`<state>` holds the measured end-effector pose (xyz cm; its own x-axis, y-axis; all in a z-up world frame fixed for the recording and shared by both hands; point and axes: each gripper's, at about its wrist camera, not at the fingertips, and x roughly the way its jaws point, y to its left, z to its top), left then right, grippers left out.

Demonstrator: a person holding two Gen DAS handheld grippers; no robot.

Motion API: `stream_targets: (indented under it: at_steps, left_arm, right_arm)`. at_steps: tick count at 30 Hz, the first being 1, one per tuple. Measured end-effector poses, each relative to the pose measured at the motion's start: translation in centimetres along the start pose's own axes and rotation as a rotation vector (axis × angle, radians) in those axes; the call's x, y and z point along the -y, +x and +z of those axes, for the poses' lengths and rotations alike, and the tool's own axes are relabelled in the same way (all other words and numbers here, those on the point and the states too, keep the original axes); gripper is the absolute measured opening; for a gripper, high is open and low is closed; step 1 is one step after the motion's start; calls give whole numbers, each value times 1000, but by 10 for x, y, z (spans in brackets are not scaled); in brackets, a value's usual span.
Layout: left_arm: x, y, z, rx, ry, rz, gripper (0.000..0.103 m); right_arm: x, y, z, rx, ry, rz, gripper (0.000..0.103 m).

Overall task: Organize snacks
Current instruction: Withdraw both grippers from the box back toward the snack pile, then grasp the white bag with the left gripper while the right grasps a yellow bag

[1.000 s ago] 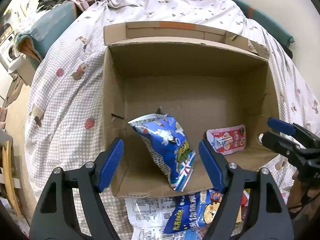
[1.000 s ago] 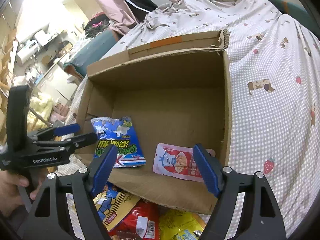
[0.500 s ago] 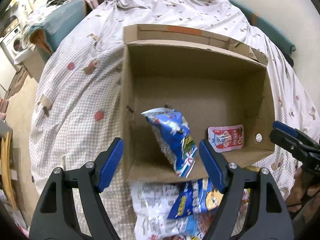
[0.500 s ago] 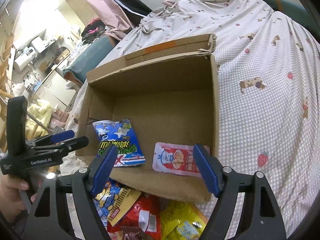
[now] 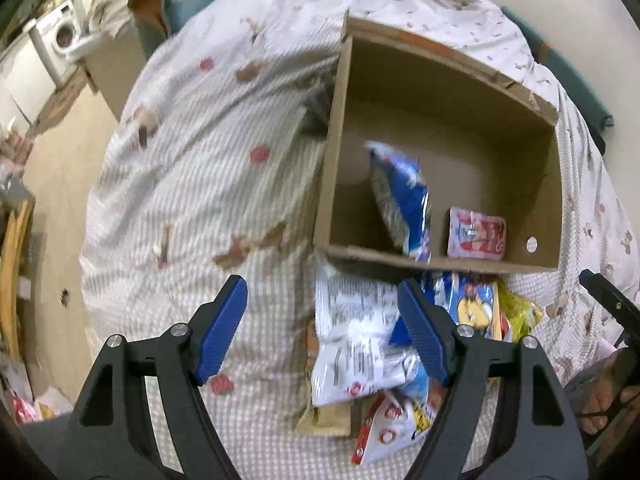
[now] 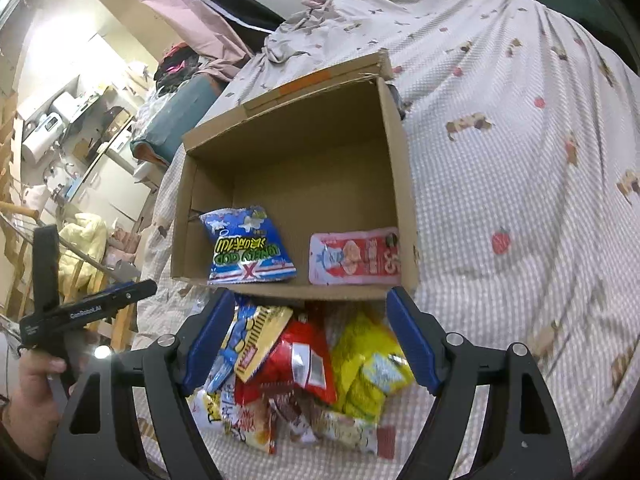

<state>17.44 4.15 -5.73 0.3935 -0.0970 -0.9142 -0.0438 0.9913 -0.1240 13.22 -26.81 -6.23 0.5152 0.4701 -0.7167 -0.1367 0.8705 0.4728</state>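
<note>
An open cardboard box (image 5: 440, 262) (image 6: 404, 184) lies on the bed. Inside it a blue chip bag (image 5: 404, 204) (image 6: 248, 248) leans at the left and a red-pink pouch (image 5: 476, 234) (image 6: 356, 256) lies at the right. In front of the box is a pile of snacks: a white bag (image 5: 356, 340), a blue cartoon bag (image 5: 472, 308) (image 6: 236, 344), a red bag (image 6: 300, 360) and a yellow bag (image 6: 368, 364). My left gripper (image 5: 320, 292) (image 6: 92, 308) hangs open over the pile's left edge, gripping nothing. My right gripper (image 6: 311, 300) (image 5: 608, 292) is open above the pile.
The checked bedspread (image 6: 520, 160) with strawberry and animal prints spreads all around the box. The bed's edge drops to the floor (image 5: 52, 168) at the left, with a washing machine (image 5: 64, 36) beyond. Cluttered shelves and furniture (image 6: 60, 120) stand on that side.
Both grippers have drawn back from the box, so more of the snack pile shows. The left one has also swung left, shifting the box to the right of its view. Both stayed open.
</note>
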Motion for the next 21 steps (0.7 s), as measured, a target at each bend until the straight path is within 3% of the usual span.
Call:
stream_targets:
  at_steps: [3, 6, 9, 16, 21]
  left_arm:
    - [-1, 16, -11, -77, -15, -12, 75]
    - [-2, 35, -22, -138, -28, 39, 75]
    - [-1, 53, -31, -228, -59, -35, 75]
    - [23, 65, -35, -262, -41, -163, 75]
    - [46, 69, -32, -256, 21, -154, 75]
  right_arm:
    - [4, -6, -7, 3, 33, 1, 81]
    - [8, -10, -11, 2, 58, -16, 81]
    - [13, -14, -13, 12, 78, -26, 81]
    - [24, -15, -13, 16, 127, -32, 81]
    - [23, -13, -14, 4, 120, -45, 81]
